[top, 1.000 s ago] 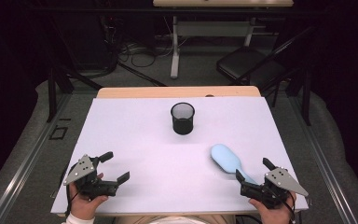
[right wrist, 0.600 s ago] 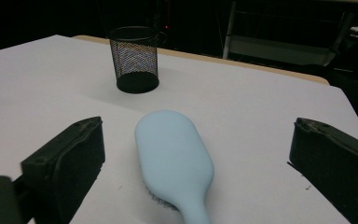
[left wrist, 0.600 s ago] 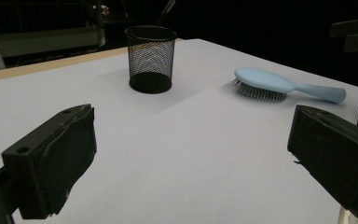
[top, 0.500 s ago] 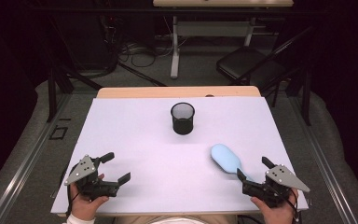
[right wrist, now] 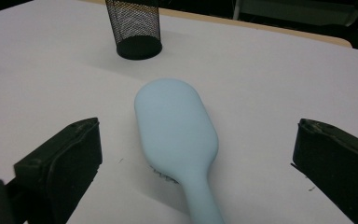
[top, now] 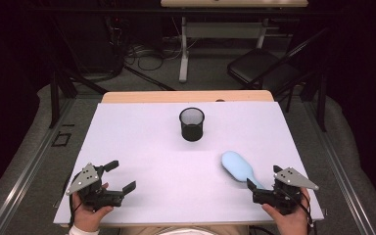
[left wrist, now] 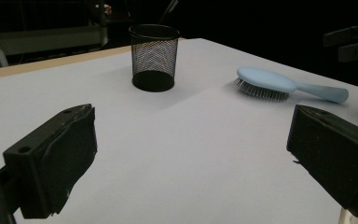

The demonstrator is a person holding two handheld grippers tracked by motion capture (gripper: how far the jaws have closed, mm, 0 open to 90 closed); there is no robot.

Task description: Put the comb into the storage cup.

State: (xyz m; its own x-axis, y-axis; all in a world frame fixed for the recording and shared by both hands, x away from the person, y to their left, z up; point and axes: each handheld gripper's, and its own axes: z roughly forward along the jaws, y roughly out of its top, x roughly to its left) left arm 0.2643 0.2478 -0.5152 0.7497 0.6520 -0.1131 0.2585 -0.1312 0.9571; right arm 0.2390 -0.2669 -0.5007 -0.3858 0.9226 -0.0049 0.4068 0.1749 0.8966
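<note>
Right gripper [top: 260,177]: held in the person's right hand at the near right corner of the table; jaws stand wide apart and have just been opening, one on each side of the hairbrush handle, with no pad touching it.
Right gripper view: the two black jaws rise at the lower left and lower right, and the brush handle runs down between them, clear of both.
Hairbrush [top: 236,166]: pale blue, lying bristles down on the white sheet, its oval head pointing away from the person and toward the cup, its handle reaching back to the right gripper.
Left gripper [top: 124,176]: held in the left hand at the near left corner; jaws spread apart with nothing between them, resting low over bare sheet, well apart from the brush.
Mesh cup [top: 192,124]: black wire cup, upright, near the middle of the far half of the sheet, apart from the brush head.
Table [top: 142,147]: covered by a white sheet, with a strip of wooden top showing along the far edge.
Chair [top: 259,73]: dark folding chair on the floor beyond the table, to the right.
</note>
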